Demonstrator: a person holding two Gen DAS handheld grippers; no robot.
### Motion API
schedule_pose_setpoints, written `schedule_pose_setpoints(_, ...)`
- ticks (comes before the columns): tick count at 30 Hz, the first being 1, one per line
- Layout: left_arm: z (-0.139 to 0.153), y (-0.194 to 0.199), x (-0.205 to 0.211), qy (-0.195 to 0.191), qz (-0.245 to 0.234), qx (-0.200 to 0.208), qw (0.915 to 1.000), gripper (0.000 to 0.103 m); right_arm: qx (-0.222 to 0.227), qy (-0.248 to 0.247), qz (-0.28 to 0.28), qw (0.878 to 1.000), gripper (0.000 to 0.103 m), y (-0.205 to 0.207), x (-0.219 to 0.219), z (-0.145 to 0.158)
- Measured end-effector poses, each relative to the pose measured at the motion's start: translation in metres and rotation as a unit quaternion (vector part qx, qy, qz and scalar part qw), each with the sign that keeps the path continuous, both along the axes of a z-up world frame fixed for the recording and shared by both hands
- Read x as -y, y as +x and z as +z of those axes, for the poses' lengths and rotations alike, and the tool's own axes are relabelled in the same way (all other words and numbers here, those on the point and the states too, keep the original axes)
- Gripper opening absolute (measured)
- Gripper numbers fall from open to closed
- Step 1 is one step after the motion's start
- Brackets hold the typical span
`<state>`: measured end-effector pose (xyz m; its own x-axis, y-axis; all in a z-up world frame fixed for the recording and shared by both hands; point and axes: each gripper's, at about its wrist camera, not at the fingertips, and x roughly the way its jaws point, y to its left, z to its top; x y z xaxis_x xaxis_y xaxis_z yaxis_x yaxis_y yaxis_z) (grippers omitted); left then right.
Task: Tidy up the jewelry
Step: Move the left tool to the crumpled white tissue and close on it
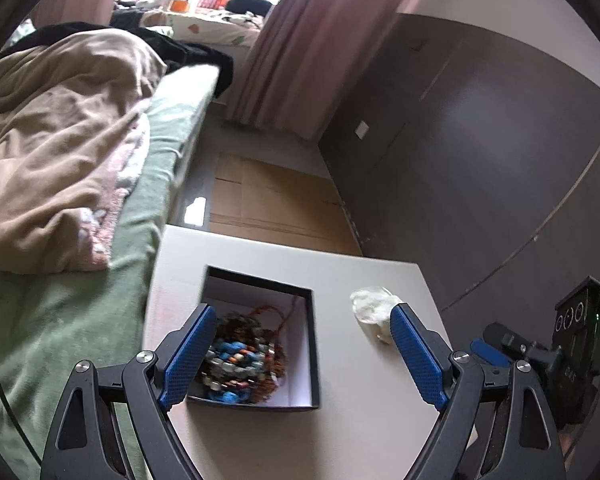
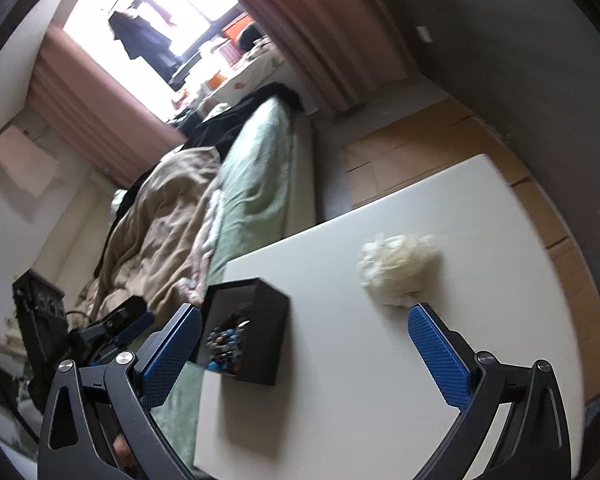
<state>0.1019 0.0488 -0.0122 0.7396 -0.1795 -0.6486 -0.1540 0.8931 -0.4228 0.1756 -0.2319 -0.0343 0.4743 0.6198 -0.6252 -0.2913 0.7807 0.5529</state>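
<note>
White table (image 1: 364, 420), bed (image 1: 148, 184), pink curtains (image 1: 300, 40)

Box (image 1: 300, 344) on table (image 1: 260, 440), toward its left side; beaded jewelry (image 1: 240, 356) heaped inside. Crumpled wad (image 1: 374, 312) on table right of box, apart from it. Bed (image 1: 100, 240) along table's left edge, blanket (image 1: 52, 152) on it. Flattened cardboard (image 1: 276, 200) on floor beyond table

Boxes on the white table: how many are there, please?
1. The black box stands near the table's bed-side edge, open, with beaded jewelry inside. The white crumpled bundle beside it is no box. None seems hidden.
</note>
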Motion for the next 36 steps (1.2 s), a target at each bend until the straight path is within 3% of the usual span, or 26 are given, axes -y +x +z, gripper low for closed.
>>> schedule_pose_setpoints(7,-0.004,0.012,0.030,0.013,-0.036,-0.013,0.9992,0.089,-0.040,-0.023,-0.054,0.997,0.103,0.007,0.031,-0.012)
schedule_pose_setpoints(16,-0.019,0.047,0.085,0.041,-0.063,-0.051,0.9959,0.085,-0.054,-0.049,-0.087,0.994,0.103,0.017,0.068,-0.016)
schedule_pose_setpoints(36,-0.062,0.146,0.169,0.111,-0.084,-0.126,0.9823,0.055,-0.076,-0.030,-0.140,0.987,0.103,0.042,0.147,-0.022)
